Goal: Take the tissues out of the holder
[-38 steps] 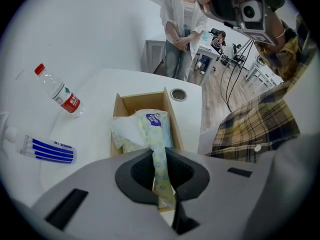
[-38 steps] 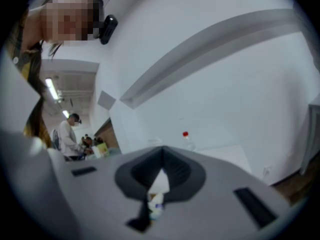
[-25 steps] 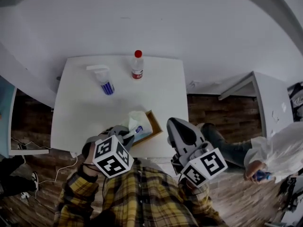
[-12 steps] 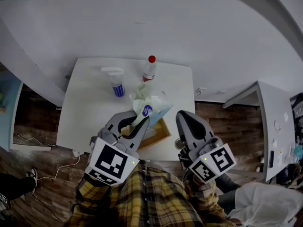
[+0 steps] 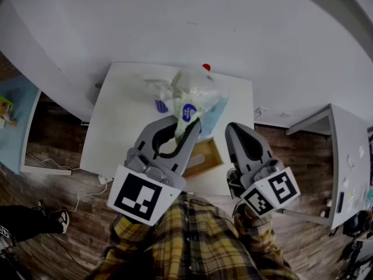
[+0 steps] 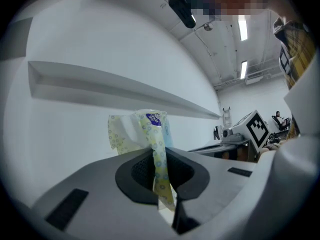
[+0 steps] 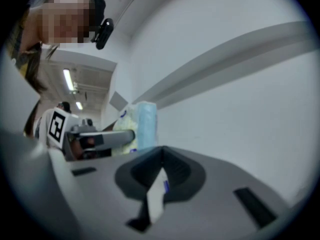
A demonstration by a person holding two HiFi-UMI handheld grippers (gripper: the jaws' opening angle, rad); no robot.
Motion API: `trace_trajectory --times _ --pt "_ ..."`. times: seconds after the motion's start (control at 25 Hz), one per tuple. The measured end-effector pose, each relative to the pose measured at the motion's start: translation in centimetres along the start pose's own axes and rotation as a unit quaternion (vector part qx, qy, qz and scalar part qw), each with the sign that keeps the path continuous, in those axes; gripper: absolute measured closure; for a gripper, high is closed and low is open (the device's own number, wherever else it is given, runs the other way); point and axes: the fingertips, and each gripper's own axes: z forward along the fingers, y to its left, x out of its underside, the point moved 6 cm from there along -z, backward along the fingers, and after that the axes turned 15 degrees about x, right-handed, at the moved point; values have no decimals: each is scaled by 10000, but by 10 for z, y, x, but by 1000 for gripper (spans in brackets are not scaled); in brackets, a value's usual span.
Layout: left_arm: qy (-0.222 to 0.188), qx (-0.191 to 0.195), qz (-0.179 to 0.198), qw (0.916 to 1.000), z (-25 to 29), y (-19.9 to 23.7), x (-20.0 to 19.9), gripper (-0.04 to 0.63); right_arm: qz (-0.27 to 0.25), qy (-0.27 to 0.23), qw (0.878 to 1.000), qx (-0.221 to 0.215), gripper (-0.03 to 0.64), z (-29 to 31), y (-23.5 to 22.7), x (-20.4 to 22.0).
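Plastic film, thin and crinkly, wraps the tissues (image 5: 189,95), a soft, light pack held up clear of the holder (image 5: 204,156) on the table (image 5: 116,133). Left gripper (image 5: 187,122) pinches only a loose wrapper flap, which could slip or tear; the pack's body looks a safer hold. Right gripper (image 5: 240,132) is pressed together on a small white slip (image 7: 156,196).

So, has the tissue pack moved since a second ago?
Yes. The left gripper has lifted the tissue pack up out of the wooden holder; it now hangs clear above it.
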Motion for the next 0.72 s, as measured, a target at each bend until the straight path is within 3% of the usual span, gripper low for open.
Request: trace_trajectory --times 0.72 --pt "-60 -137 92 9998 -5 -4 -5 565 -96 -75 9997 -219 606 8 8 -4"
